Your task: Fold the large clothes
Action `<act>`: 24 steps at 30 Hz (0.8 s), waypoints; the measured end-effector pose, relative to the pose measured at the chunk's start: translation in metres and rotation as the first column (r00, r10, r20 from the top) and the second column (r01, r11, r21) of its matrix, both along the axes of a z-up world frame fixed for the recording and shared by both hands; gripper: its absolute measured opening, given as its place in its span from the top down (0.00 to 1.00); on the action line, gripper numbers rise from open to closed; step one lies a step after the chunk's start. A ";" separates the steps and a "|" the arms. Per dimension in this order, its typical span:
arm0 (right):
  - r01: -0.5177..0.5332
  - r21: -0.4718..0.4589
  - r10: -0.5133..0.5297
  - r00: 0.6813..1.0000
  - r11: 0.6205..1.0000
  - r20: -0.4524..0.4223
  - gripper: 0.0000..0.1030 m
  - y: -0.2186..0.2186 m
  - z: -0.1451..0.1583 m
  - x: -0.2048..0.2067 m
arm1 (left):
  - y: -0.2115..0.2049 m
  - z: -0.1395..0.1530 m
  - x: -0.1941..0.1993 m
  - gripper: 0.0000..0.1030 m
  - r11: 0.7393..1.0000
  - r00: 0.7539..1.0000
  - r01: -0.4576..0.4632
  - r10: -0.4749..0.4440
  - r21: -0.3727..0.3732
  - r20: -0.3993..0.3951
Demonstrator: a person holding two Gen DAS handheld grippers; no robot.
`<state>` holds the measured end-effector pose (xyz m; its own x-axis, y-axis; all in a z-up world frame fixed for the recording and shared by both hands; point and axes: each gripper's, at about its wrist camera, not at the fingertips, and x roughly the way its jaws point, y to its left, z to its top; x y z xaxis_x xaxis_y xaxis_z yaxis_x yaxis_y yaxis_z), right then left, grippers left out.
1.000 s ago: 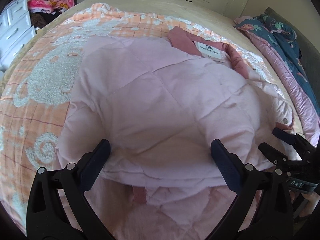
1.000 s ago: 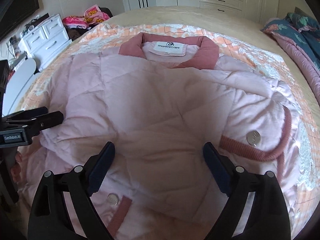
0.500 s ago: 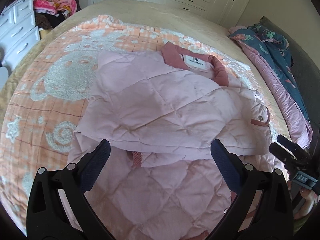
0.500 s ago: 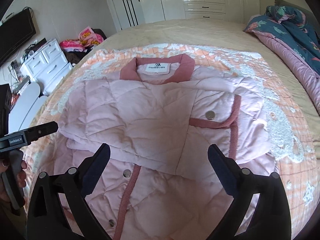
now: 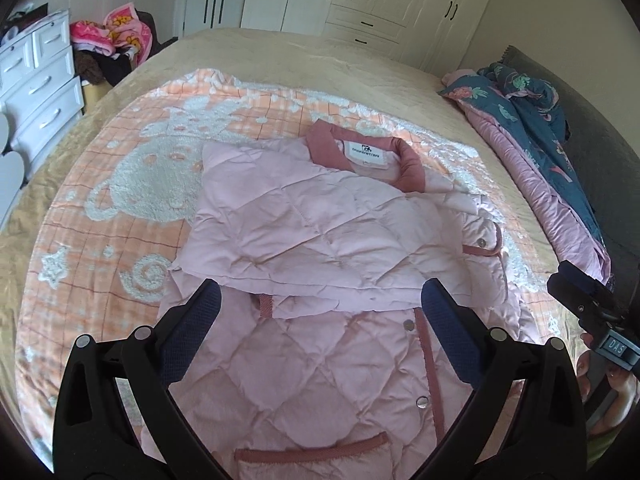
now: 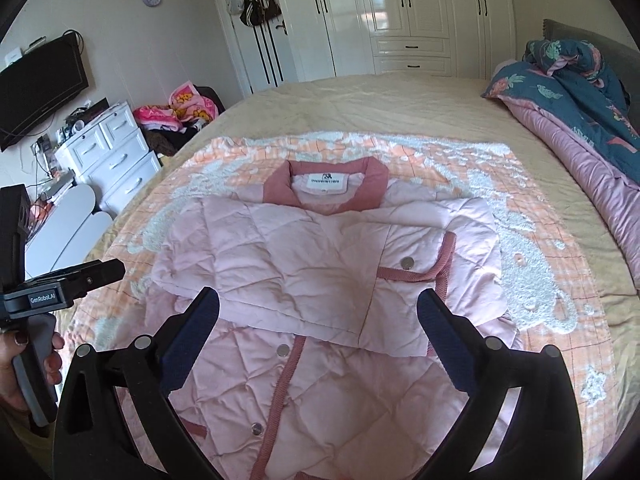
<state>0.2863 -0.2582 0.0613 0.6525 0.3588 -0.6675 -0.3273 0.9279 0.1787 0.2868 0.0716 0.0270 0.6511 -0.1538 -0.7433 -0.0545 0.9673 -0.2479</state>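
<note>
A pink quilted jacket [image 5: 320, 240] lies face up on the bed, its dusty-rose collar [image 5: 408, 164] at the far end. Both sleeves are folded across the chest [image 6: 320, 264], and the snap front below them is uncovered. My left gripper [image 5: 320, 292] hovers open above the jacket's middle with nothing between its blue pads. My right gripper [image 6: 318, 300] is open too, wide and empty, above the same area. In the right wrist view the left gripper [image 6: 80, 280] shows at the left edge, in a hand [image 6: 24, 360]. The right gripper's tip [image 5: 580, 288] shows at the left wrist view's right edge.
The jacket rests on an orange and white blanket [image 5: 132, 184] over a beige bedspread. A rolled blue and pink duvet [image 5: 540, 140] lies along the right side. White drawers [image 6: 116, 152], a pile of clothes [image 6: 176, 112] and a wall screen [image 6: 40, 88] stand left; wardrobes [image 6: 400, 12] behind.
Both grippers have lifted up and drawn back from the jacket, so its lower front and snaps now show. The folded sleeves have stayed in place. The right jaws have widened a little.
</note>
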 end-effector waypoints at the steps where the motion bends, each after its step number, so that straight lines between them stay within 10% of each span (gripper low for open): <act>1: 0.000 0.003 0.000 1.000 1.000 0.004 0.04 0.000 0.003 -0.003 | -0.001 0.003 -0.002 0.09 1.000 1.000 0.000 0.000 -0.001 0.004; 24: -0.005 0.021 0.002 0.992 1.000 0.124 0.04 -0.019 0.066 -0.079 | -0.020 0.058 -0.068 0.09 1.000 0.991 0.011 -0.013 0.016 0.134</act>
<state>0.2070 -0.2774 0.1270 0.7284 0.3743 -0.5738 -0.3516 0.9231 0.1559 0.2187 0.0517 0.0854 0.7431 -0.1512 -0.6519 -0.0104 0.9714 -0.2372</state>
